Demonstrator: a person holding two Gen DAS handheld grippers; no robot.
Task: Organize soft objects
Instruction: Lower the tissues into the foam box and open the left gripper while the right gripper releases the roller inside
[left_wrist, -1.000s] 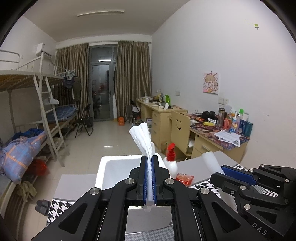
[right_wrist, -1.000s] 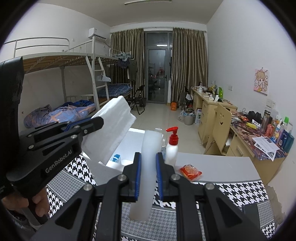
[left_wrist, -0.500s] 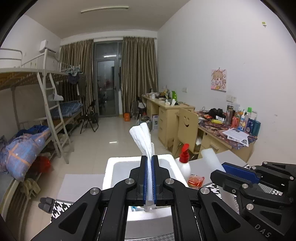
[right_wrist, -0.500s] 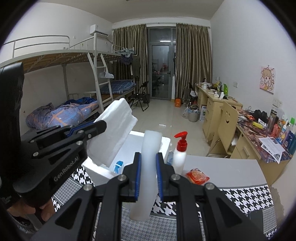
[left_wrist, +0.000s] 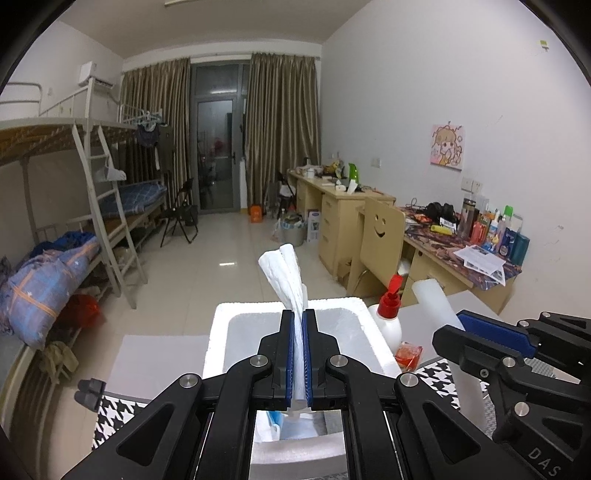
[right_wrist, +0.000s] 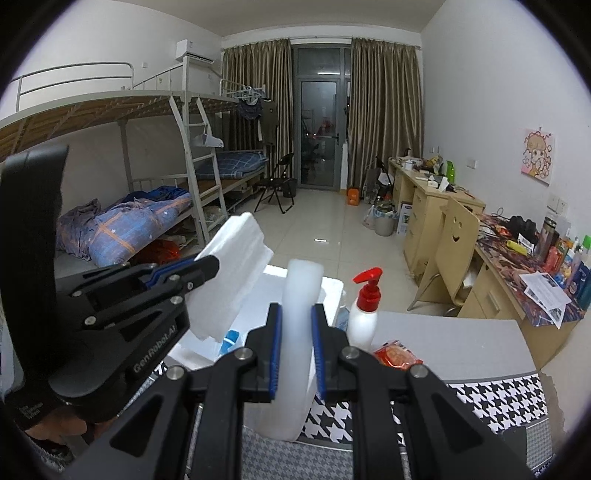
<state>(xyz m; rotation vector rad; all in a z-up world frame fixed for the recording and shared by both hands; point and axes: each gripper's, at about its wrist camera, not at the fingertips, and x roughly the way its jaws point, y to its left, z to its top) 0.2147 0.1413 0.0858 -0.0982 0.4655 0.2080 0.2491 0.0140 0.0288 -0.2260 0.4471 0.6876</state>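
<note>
My left gripper is shut on a folded white foam sheet that stands up between its blue pads, held above an open white foam box. The sheet also shows in the right wrist view, with the left gripper at the left. My right gripper is shut on a smooth white foam pad, held upright over the box's right edge. In the left wrist view the right gripper and its pad are at the right.
A white pump bottle with a red top and a red snack packet sit on the grey table right of the box. A houndstooth cloth covers the near table. A blue item lies inside the box.
Both grippers have risen and moved slightly left, keeping hold of their foam pieces; the box, bottle and packet sit lower and further right in the views.
</note>
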